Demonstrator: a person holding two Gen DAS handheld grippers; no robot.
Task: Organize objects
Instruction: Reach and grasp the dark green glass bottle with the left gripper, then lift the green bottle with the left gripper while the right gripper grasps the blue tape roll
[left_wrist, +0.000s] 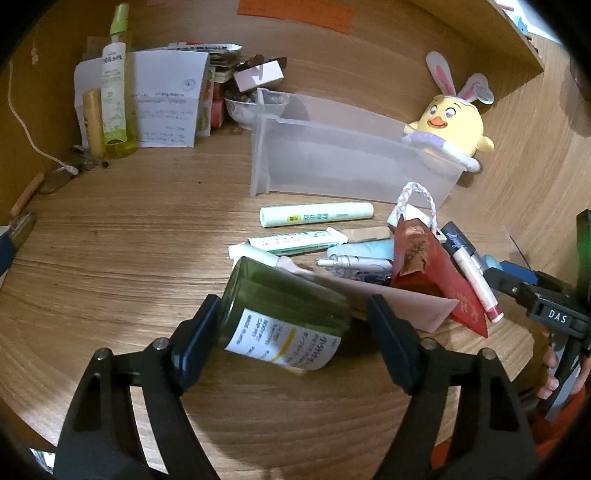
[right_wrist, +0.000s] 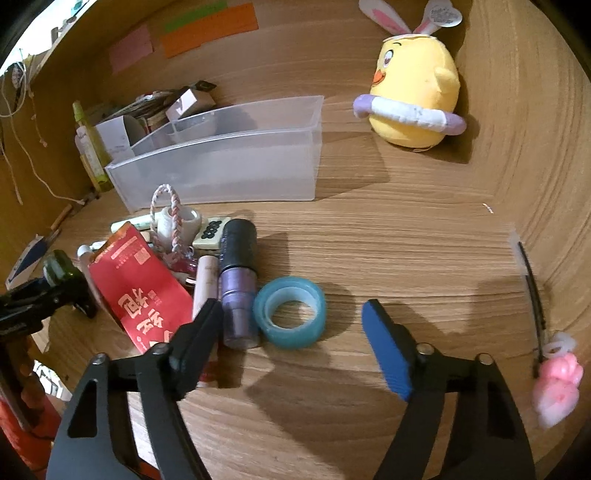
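Between our left gripper's (left_wrist: 291, 336) jaws lay the green glass bottle (left_wrist: 284, 314), on its side on the wooden desk (left_wrist: 129, 258). One finger (left_wrist: 201, 332) looked to touch the bottle's base; the other pad (left_wrist: 388, 332) stood just clear of it, so we recorded the jaws as partly open with nothing yet held. Our right gripper (right_wrist: 291, 332) was also partly open and empty, its fingers straddling the purple spray bottle (right_wrist: 239, 280) and the blue tape roll (right_wrist: 290, 312).

Beyond both lay the clutter: a red envelope (right_wrist: 140, 291), white tubes (left_wrist: 317, 215), a pen (left_wrist: 472, 273). Further back stood the translucent organizer bin (left_wrist: 351, 162), seemingly empty, with a yellow chick plush (right_wrist: 413, 92) beside it.

Risks we noted: the bottle is round, smooth glass, so a closing squeeze on its curved side could roll or squirt it out, more so with one pad landing first. On the right, closing might catch two items at once and pinch neither firmly.

Appearance of the bottle: dark green, squat, cylindrical, with a white printed label (left_wrist: 284, 347) toward its near end
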